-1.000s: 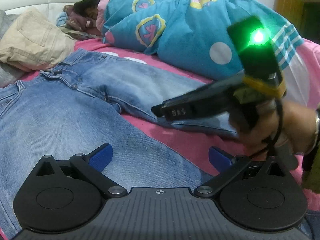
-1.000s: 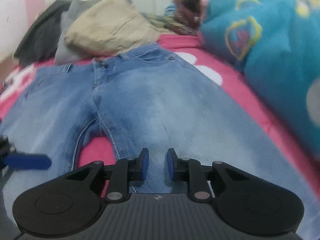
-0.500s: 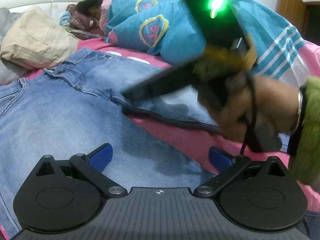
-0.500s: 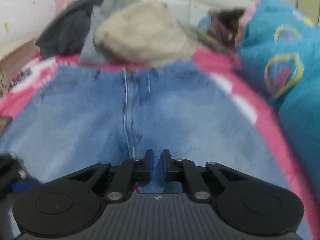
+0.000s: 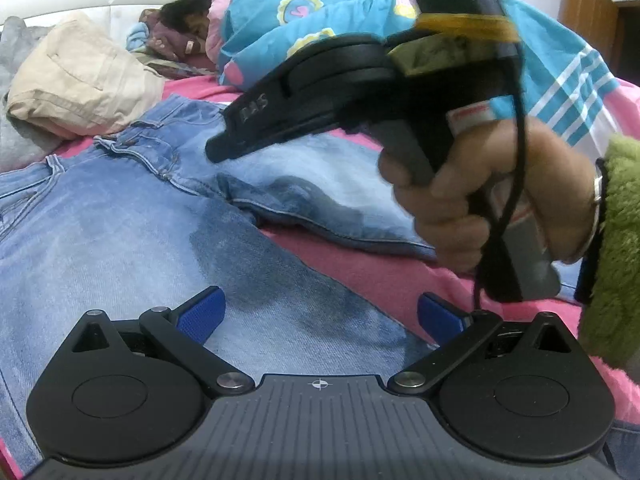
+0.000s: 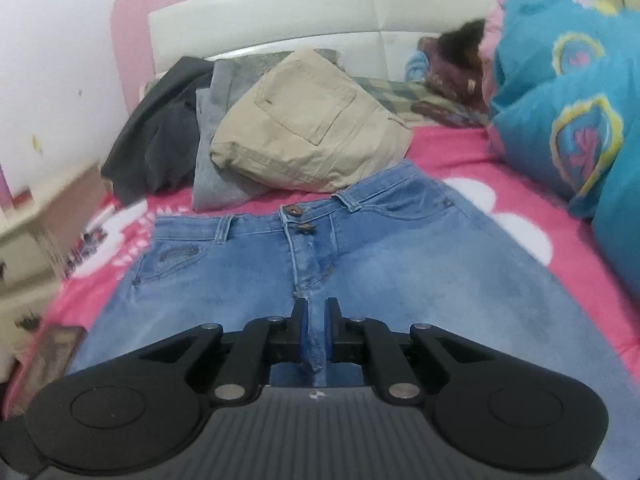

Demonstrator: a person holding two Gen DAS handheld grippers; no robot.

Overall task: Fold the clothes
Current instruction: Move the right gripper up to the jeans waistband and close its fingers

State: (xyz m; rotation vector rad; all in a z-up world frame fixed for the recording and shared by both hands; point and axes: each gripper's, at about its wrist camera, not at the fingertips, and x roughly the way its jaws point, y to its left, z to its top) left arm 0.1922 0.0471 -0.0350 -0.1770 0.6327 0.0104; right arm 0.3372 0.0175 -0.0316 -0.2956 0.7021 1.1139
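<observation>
Denim jeans (image 6: 360, 256): spread flat on the pink bedsheet (image 6: 452, 148), waistband toward the headboard.
Left gripper (image 5: 320, 312): blue fingers spread wide, holding nothing, above one jeans leg.
Right gripper (image 6: 317, 328): fingers nearly together, a narrow gap over the fly seam; whether they pinch the denim cannot be told.
Left wrist view only: hand (image 5: 480, 196) grasping the right gripper's handle.
Right wrist view only: khaki trousers (image 6: 312, 136) beyond the waistband.

**Black rigs, blue pads, green cuff**

Left gripper (image 5: 320, 316): black housing, ribbed grey deck, two round discs, silver screws, blue pads (image 5: 200, 314). Right gripper (image 6: 316, 334): same build, seen side-on with faint lettering on the black body, green light on top, yellow band, black cable. Hand (image 5: 480, 196): fuzzy green sleeve (image 5: 616, 248), metal bangle at wrist.
</observation>
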